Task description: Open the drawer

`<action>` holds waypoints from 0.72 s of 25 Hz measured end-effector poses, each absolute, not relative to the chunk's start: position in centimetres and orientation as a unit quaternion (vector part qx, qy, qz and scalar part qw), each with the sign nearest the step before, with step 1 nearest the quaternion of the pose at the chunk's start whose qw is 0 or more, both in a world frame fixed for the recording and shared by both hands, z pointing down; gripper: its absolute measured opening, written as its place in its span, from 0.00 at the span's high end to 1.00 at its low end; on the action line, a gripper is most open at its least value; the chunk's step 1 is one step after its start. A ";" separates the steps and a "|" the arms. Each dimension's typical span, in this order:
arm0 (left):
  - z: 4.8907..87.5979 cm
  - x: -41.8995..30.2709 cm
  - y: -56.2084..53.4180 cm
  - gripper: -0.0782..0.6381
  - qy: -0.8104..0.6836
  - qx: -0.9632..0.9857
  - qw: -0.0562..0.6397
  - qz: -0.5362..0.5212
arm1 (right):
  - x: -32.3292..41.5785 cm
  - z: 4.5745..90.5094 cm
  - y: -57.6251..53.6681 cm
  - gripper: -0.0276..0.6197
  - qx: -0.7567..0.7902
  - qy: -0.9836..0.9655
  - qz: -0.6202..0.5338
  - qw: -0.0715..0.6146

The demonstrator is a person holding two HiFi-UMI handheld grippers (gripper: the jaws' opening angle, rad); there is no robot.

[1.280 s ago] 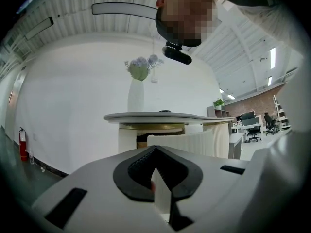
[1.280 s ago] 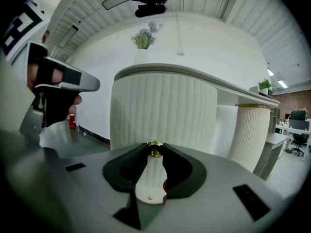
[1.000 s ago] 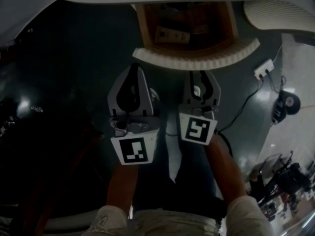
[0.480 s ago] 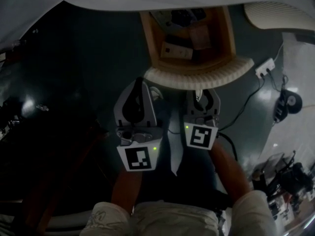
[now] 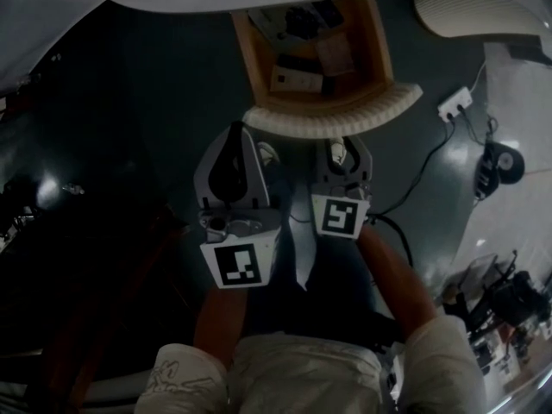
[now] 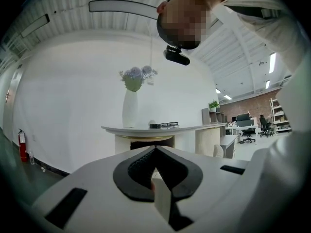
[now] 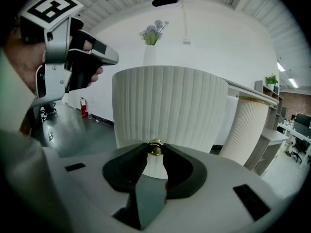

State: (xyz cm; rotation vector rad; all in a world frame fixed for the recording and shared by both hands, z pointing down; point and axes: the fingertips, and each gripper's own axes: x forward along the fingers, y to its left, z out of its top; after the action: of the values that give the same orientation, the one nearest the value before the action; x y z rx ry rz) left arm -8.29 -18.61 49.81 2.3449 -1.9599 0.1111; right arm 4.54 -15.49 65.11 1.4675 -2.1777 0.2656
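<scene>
The drawer [image 5: 378, 50] stands pulled out from under the white tabletop, its wooden inside showing several small boxes [image 5: 297, 78]. Its curved, ribbed white front [image 5: 332, 119] fills the right gripper view [image 7: 170, 106]. My right gripper [image 5: 338, 147] is shut on the small gold knob [image 7: 155, 148] of that front; the knob sits pinched between the jaw tips [image 7: 155, 152]. My left gripper [image 5: 235, 132] hangs just left of the drawer front, apart from it, jaws together and empty [image 6: 154, 149]. It also shows at the upper left of the right gripper view [image 7: 112, 57].
A white power strip [image 5: 457, 103] with a cable and a round dark device [image 5: 502, 164] lie on the dark floor to the right. Another ribbed white piece [image 5: 483, 15] stands at the upper right. A vase of flowers [image 6: 130, 108] stands on the tabletop.
The drawer has slid further out toward me with the right gripper on its knob; more of its inside shows. The left gripper has risen a little beside it.
</scene>
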 end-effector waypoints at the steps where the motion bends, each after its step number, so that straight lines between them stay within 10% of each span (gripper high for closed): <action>1: 49.5 -8.2 -18.6 0.89 -0.639 0.767 0.042 0.035 | 4.5 65.1 -15.4 0.79 0.539 -0.799 0.096 0.249; 18: 38.3 -6.7 -20.3 0.89 -0.632 0.773 0.044 0.015 | 5.8 49.6 -16.6 0.74 0.509 -0.828 0.106 0.212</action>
State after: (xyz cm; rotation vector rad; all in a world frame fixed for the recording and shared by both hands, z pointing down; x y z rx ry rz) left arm -6.74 -20.28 38.30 2.3640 -1.9333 0.0464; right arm 5.76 -16.59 49.58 1.4143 -2.2988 0.2949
